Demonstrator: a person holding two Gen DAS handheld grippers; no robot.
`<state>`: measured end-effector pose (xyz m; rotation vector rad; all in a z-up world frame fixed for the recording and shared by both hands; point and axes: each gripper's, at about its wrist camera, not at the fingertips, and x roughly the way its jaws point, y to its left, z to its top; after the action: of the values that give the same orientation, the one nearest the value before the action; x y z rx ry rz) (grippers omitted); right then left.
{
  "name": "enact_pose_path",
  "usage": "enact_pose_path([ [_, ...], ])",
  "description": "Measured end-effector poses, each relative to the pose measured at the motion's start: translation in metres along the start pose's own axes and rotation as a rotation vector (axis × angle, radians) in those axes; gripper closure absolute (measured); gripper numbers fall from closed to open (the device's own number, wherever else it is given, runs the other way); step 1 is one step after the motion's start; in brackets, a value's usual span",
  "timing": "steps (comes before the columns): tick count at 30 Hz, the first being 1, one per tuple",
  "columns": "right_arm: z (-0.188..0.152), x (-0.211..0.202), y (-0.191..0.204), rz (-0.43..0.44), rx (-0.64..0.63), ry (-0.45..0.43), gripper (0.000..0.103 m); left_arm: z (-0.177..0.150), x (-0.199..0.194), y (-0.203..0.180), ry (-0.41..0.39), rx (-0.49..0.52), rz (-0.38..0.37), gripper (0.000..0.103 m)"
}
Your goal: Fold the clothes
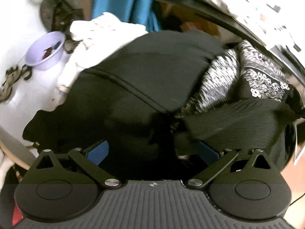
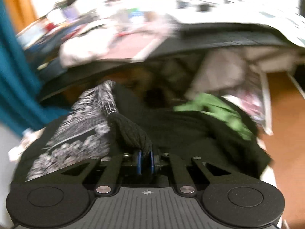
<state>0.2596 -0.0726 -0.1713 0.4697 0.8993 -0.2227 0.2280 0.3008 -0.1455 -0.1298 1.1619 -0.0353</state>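
Left gripper (image 1: 153, 153) — blue-padded fingers (image 1: 98, 151) spread wide, released, nothing between them; they hang over the near, shadowed edge of the black garment (image 1: 144, 72).

Black garment: large, smooth, seam running diagonally across it, heaped at the centre of the clothes pile. Landmark for the rest.

Just right of it, touching: a black-and-white patterned cloth (image 1: 246, 72), bunched. Below that cloth, a black ribbed knit (image 1: 234, 122).

Left of the black garment, partly under its edge: white clothing (image 1: 95, 38) on the white desk (image 1: 21, 34). Farther left, well apart — a lilac bowl (image 1: 46, 50) with small dark items inside.

Right gripper (image 2: 145, 161) — fingers clenched on a twisted fold of the black ribbed knit (image 2: 133, 131). Patterned cloth (image 2: 83, 126) on its left; a green garment (image 2: 219, 110) beyond, to the right. View heavily blurred.
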Motion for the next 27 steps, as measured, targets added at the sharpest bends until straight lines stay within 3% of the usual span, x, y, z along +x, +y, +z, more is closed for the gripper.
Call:
enact_pose_path([
  [4,-0.014,-0.004,-0.034,-0.041,0.033,0.034,0.095,0.0,0.012,-0.015,0.044,0.043,-0.011,0.001],
  [12,-0.033,-0.011,-0.038,-0.011,0.06,0.048,0.087,0.009,0.02,-0.036,0.058,0.087,-0.013,0.001],
  [17,-0.039,-0.022,-0.034,0.022,0.042,0.044,0.07,0.005,0.023,-0.046,0.083,0.145,-0.018,0.001],
  [19,-0.043,-0.025,-0.025,0.043,0.011,0.054,0.05,0.001,0.026,-0.048,0.103,0.164,-0.017,0.001],
  [20,-0.046,-0.025,-0.021,0.059,0.005,0.068,0.045,0.0,0.027,-0.048,0.108,0.169,-0.018,0.001],
  [25,-0.059,-0.013,-0.005,0.191,0.107,0.148,0.037,-0.007,0.027,-0.047,0.126,0.197,-0.012,0.001],
  [26,-0.06,-0.01,-0.001,0.207,0.127,0.157,0.033,-0.009,0.027,-0.047,0.13,0.207,-0.007,0.001],
  [27,-0.062,-0.006,0.003,0.224,0.148,0.166,0.021,-0.011,0.027,-0.047,0.135,0.217,-0.002,0.001],
])
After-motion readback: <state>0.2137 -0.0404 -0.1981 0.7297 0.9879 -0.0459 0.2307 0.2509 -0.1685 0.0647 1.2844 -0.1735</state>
